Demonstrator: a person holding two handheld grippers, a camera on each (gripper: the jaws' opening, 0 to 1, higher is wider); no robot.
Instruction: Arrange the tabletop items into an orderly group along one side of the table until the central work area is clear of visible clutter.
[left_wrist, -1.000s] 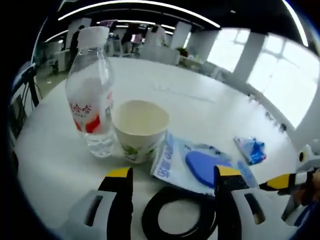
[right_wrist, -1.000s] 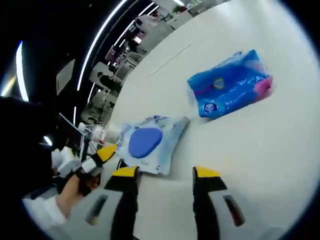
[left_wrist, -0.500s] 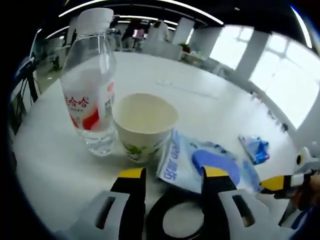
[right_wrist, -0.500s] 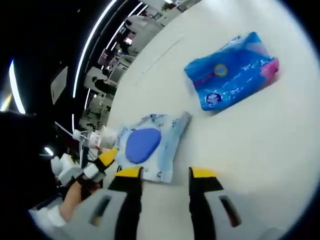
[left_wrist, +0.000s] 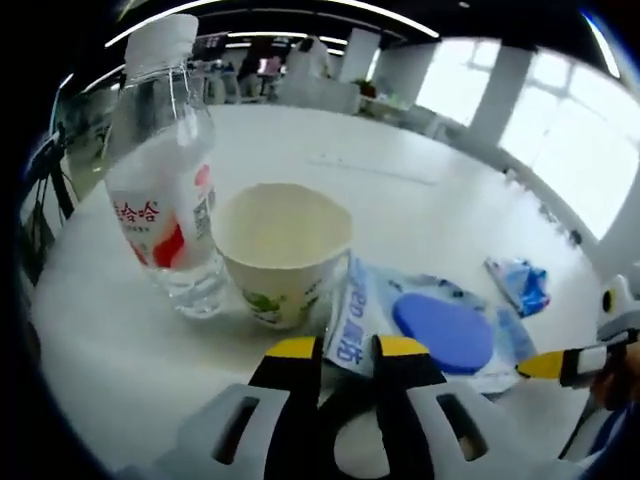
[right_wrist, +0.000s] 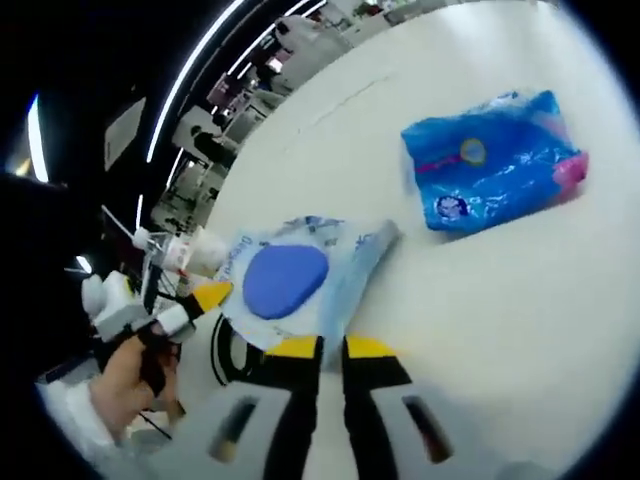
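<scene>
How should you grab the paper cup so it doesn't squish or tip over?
Grip the paper cup low on its wall, near the base, coming from the near side. It stands upright with an open mouth, so the rim would probably bend. The water bottle crowds one side and the wipes pack the other.
</scene>
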